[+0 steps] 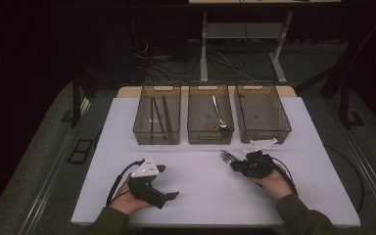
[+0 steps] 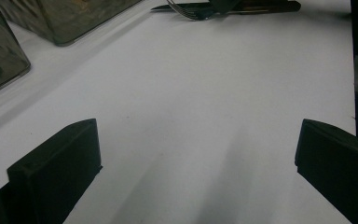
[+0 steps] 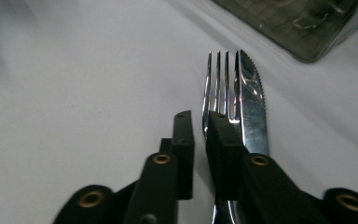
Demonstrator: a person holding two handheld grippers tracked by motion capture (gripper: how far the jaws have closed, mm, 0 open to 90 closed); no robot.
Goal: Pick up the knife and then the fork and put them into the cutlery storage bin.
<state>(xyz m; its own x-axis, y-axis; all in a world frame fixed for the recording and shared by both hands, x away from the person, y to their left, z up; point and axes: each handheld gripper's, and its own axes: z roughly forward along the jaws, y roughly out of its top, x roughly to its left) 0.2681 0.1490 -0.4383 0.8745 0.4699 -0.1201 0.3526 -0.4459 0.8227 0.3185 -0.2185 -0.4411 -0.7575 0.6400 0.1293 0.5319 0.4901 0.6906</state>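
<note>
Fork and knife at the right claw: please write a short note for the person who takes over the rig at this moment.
Left claw: open, empty, resting low over the table at the left.
Right claw: jaws nearly closed with a narrow gap and nothing between them; they lie over the fork.
Fork and knife lie side by side on the table in front of the middle bin.
Done, as it looks: left bin holds dark sticks, middle bin one utensil.
Left: right bin looks empty; fork and knife are not yet sorted.
</note>
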